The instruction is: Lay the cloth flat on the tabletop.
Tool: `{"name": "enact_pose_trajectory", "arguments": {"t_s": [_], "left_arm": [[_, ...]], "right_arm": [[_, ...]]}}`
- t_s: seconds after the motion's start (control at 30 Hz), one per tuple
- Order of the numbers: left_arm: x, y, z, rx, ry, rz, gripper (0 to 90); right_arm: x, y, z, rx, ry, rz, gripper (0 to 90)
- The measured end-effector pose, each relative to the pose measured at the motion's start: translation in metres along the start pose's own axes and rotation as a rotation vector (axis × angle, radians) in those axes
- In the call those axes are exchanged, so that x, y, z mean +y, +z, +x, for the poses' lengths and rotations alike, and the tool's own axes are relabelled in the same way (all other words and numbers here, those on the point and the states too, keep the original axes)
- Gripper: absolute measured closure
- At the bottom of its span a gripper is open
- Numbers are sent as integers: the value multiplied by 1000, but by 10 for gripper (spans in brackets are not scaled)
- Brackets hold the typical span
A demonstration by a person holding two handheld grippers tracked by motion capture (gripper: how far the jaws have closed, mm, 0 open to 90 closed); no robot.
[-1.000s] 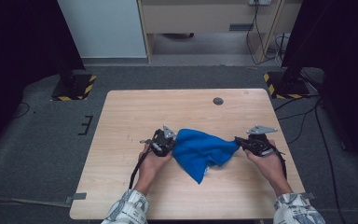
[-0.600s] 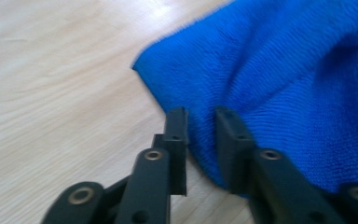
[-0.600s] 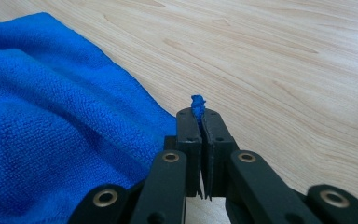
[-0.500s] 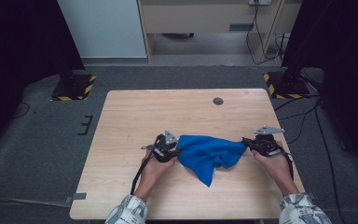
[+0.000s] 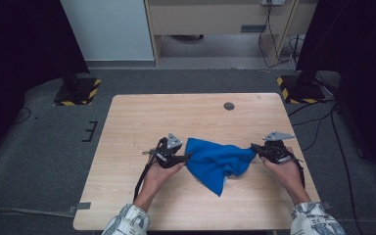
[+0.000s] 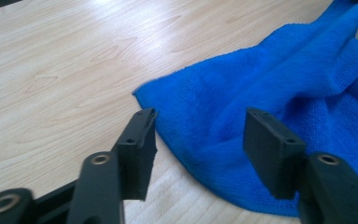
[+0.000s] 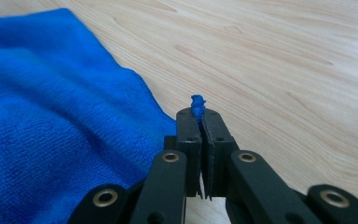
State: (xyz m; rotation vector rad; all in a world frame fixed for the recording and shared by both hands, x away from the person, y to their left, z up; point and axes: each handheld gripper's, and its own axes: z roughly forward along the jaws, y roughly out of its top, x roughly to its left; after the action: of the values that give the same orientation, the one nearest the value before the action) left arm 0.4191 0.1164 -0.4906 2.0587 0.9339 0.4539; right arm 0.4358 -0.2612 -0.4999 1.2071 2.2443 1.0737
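Since the earlier high view, both hands have drawn apart and the blue cloth point(image 5: 218, 161) has been stretched out between them, while the left gripper point(image 5: 185, 157) has just been opening its fingers, with the cloth's edge lying between them but no longer pinched. From the high view, the cloth now lies across the middle of the wooden surface point(image 5: 196, 115), its long axis running from 9 o'clock to 3 o'clock, with one loose corner trailing toward 6 o'clock; the left gripper sits right at the cloth's 9 o'clock end and the right gripper point(image 5: 253, 150) at its 3 o'clock end, so each hand is nearest its own end. In the left gripper view, the two black fingers point(image 6: 137, 151) stand moderately wide and free of the fabric, with the cloth spreading away from them toward 1 o'clock and its near corner at about 12 o'clock, just past the left-hand finger. In the right gripper view, the fingers point(image 7: 189, 140) are pressed tightly together on a small tuft of cloth that pokes out above their tips, and the rest of the fabric bunches away toward 9 o'clock. Judging from this, the next move turns on the released end: it lies just ahead of the left fingers, while the right hand anchors the far end.
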Motion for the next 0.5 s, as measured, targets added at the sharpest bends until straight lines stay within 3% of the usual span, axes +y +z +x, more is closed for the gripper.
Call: {"name": "enact_pose_trajectory", "arguments": {"t_s": [0.07, 0.13, 0.23, 0.4, 0.5], "left_arm": [[3, 1, 2, 1, -27, -32, 411], [8, 4, 7, 26, -28, -44, 419], [14, 17, 20, 49, -61, -25, 440], [17, 41, 30, 84, -53, 41, 462], [19, 50, 32, 80, -62, 45, 453]], "right_arm": [[2, -1, 2, 3, -5, -2, 876], [3, -1, 3, 4, -8, -5, 875], [4, -1, 4, 5, -13, -2, 875], [5, 1, 8, 10, -22, -3, 874], [3, 5, 9, 15, -23, -2, 874]]}}
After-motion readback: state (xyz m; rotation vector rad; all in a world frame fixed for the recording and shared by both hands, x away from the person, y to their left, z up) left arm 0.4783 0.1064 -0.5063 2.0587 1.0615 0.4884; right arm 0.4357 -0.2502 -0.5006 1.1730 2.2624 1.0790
